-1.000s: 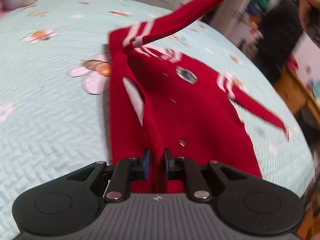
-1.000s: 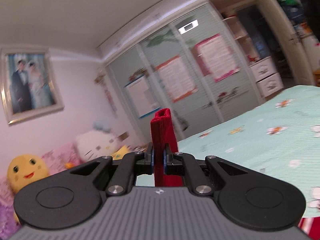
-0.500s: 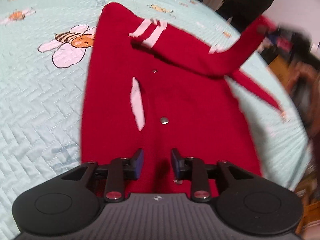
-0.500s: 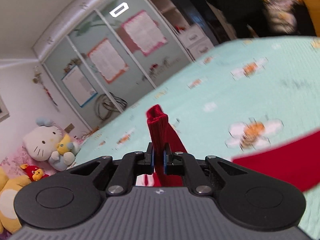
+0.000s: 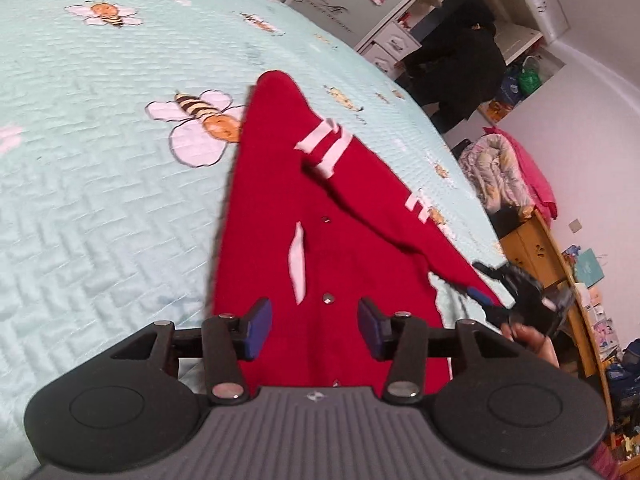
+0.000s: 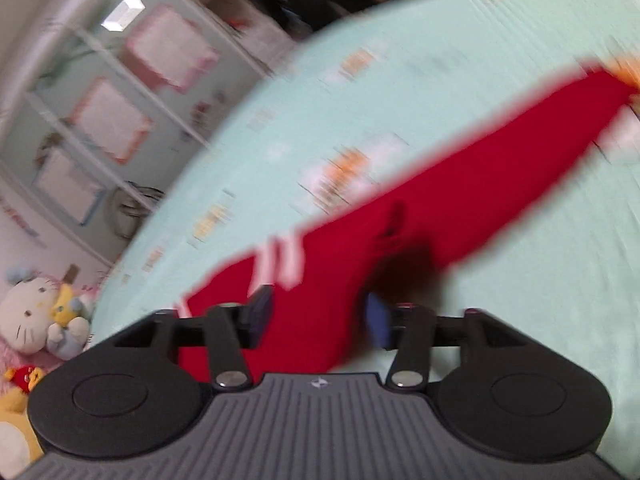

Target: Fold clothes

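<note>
A red cardigan point(image 5: 344, 240) lies on a pale green quilted bedspread point(image 5: 100, 208) printed with bees and flowers. It is the landmark here. Its body runs lengthwise away from the left wrist camera, with round snap buttons point(image 5: 328, 298) down the middle and a white pocket stripe point(image 5: 297, 258) just left of them. One sleeve, marked by two white bands point(image 5: 324, 148) near the shoulder, is folded diagonally across the front of the cardigan and reaches its right edge. A printed bee point(image 5: 204, 114) sits on the bedspread just beside the cardigan's upper left edge.

The left gripper point(image 5: 314, 326) hangs over the near hem of the cardigan. Its jaws have just been opening and now stand spread, with red cloth showing in the gap below them but neither blue pad pressing on it.

At the cardigan's right edge, seen from the left wrist camera, the right gripper point(image 5: 486, 280) is blurred, held by a hand point(image 5: 532, 340) beside the end of the folded sleeve. In its own view, which is smeared by motion, the right gripper point(image 6: 320, 316) is above the red sleeve point(image 6: 460, 200). Its jaws have just been opening too and are spread apart; the cloth lies under and between them, and the pads do not pinch it.

Beyond the cardigan's far end stand a white wardrobe point(image 5: 384, 8) and a dark figure point(image 5: 460, 60). Soft toys point(image 6: 44, 312) sit at the left of the right wrist view.
</note>
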